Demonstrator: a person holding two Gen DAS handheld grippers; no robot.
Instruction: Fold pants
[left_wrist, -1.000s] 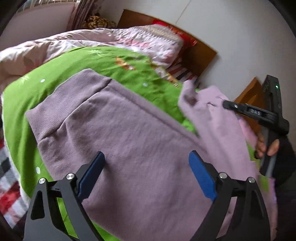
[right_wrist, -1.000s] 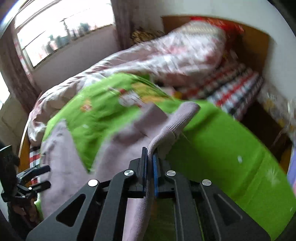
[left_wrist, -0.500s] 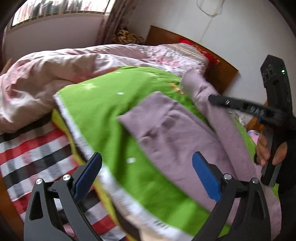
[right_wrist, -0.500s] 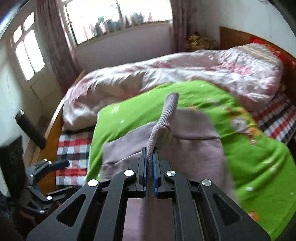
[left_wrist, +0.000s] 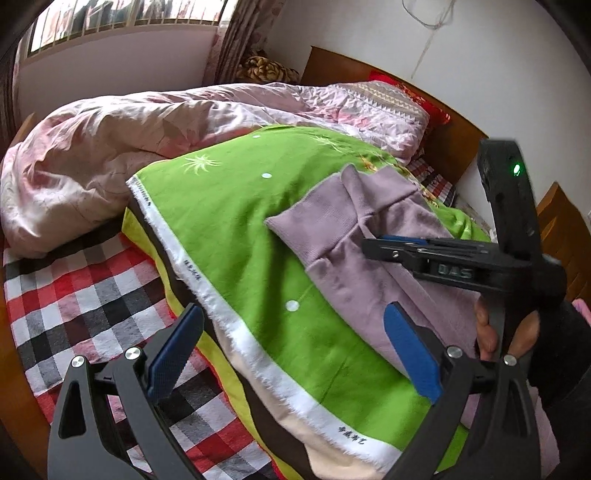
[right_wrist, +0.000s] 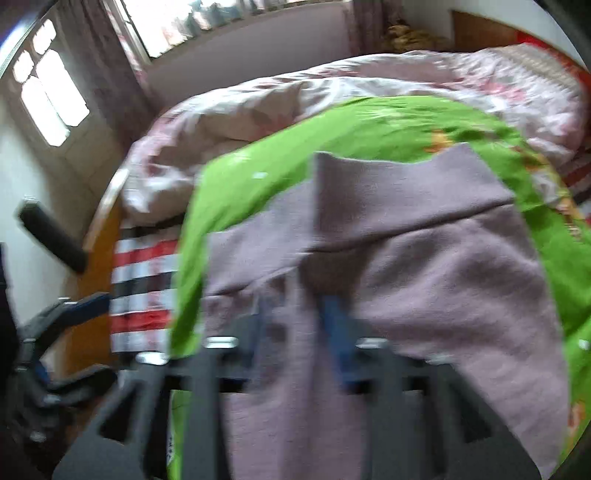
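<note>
Left gripper (left_wrist: 291, 350) wide open w/ nothing in it, hanging over the bed edge. Right gripper (right_wrist: 295, 325) jaws just been opening, cuff prob let go but view's blurry. Pants (left_wrist: 369, 258) now doubled, cuffs up on the waistband, maybe one more fold left. They lie on a green sheet (left_wrist: 229, 229) over a plaid blanket (left_wrist: 74, 288), pink duvet (left_wrist: 110, 147), headboard (left_wrist: 332, 66) and window behind.

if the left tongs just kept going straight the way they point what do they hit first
Most likely the green sheet on the bed, near its white edge, left of the purple pants. The left tongs stand open and empty; depth is hard to judge.
</note>
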